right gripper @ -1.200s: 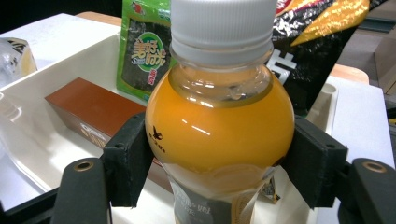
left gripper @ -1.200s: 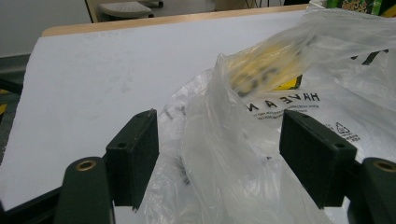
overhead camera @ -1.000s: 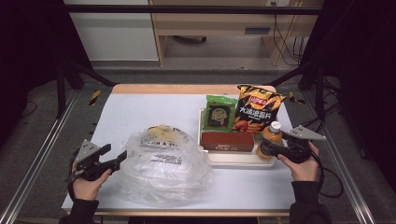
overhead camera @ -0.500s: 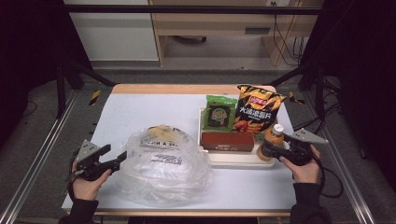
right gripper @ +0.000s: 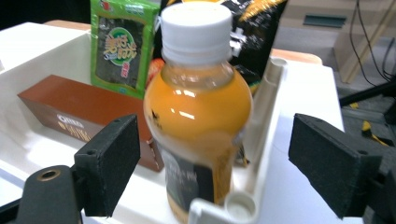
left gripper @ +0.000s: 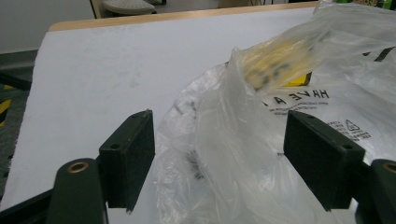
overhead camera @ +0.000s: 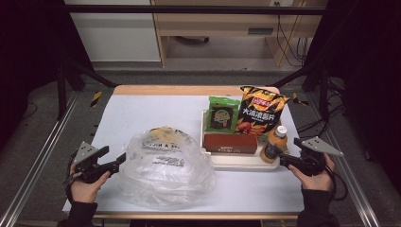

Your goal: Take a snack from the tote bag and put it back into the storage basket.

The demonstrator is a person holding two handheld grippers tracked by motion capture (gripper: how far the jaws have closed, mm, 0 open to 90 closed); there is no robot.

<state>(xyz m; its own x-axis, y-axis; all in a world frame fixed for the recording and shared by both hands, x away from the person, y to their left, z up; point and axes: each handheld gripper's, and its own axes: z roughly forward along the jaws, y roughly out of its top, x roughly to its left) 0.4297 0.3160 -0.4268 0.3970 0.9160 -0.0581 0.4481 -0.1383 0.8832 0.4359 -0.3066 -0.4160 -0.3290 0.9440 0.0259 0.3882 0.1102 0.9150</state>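
Right claw point(right gripper: 210, 154) spread, jaws just opening around the orange juice bottle point(right gripper: 198, 116), pads clear; bottle stands in the tray's point(overhead camera: 236, 163) right front corner. Left claw point(left gripper: 219, 154) spread around plastic bag point(overhead camera: 163, 165) left of tray, likely readying its mouth.

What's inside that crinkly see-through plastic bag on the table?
Through the plastic bag a yellowish packet shows near the top, blurred by the film. Black print on the bag covers part of it. Whatever else lies deeper inside is hidden by the folds.
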